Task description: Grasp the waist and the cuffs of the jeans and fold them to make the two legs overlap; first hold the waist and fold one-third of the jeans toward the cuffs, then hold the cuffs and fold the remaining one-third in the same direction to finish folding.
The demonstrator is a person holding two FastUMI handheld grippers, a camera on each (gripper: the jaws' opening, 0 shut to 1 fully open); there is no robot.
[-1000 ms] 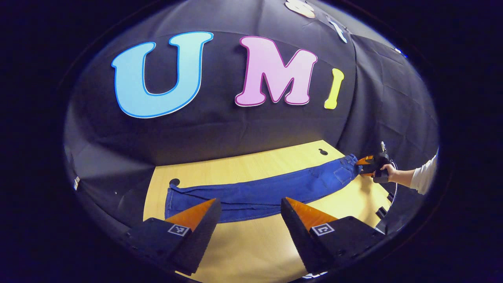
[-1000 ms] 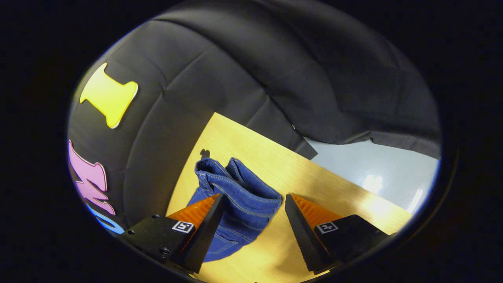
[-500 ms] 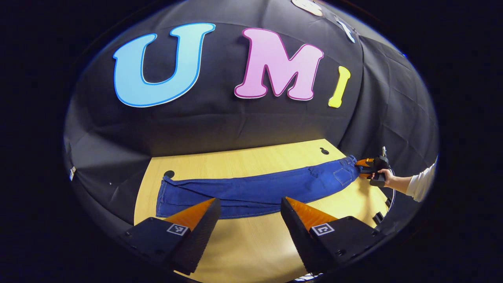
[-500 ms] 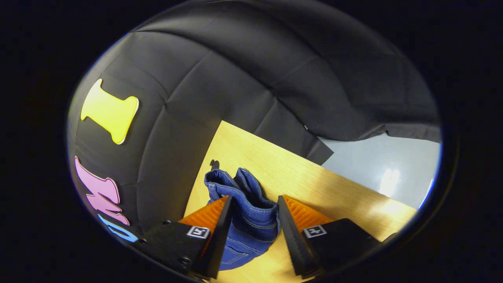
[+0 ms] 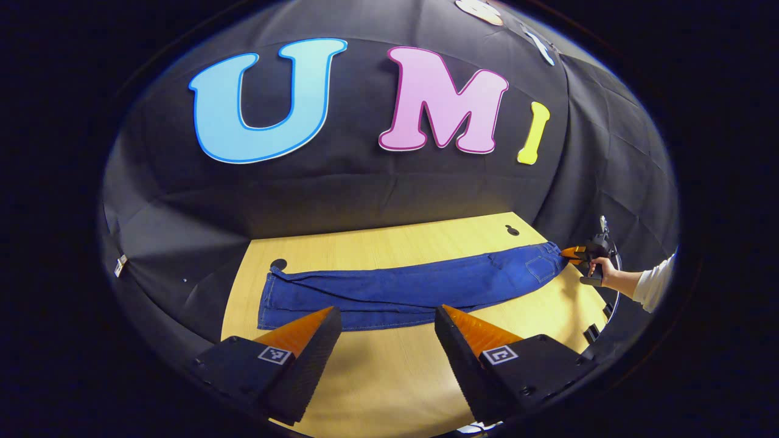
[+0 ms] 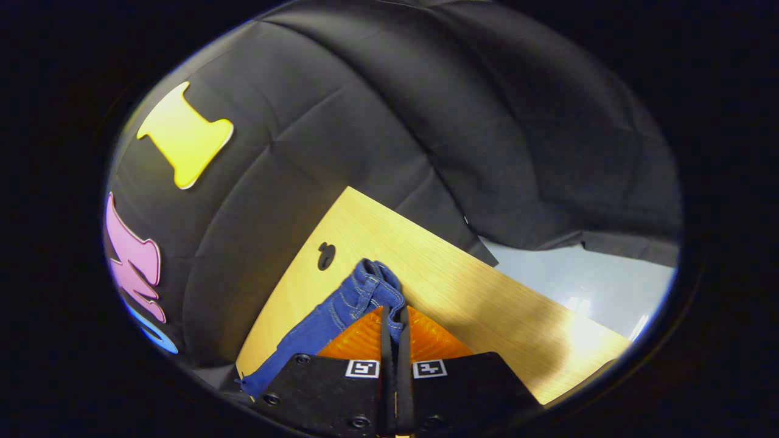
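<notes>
The jeans [image 5: 401, 291] lie stretched flat across the wooden tabletop [image 5: 389, 377], the cuffs at the left end beside a dark hole in the wood and the waist at the far right; the left gripper [image 5: 386, 316] hovers over the near edge of the tabletop with its fingers [image 5: 304, 331] spread wide and nothing between them; in the right gripper view the right gripper [image 6: 394, 316] has its fingers pressed together, pinching the bunched waist of the jeans [image 6: 365, 292]; in the left gripper view a hand [image 5: 602, 267] with a white sleeve [image 5: 654, 286] holds that gripper at the waist end.
</notes>
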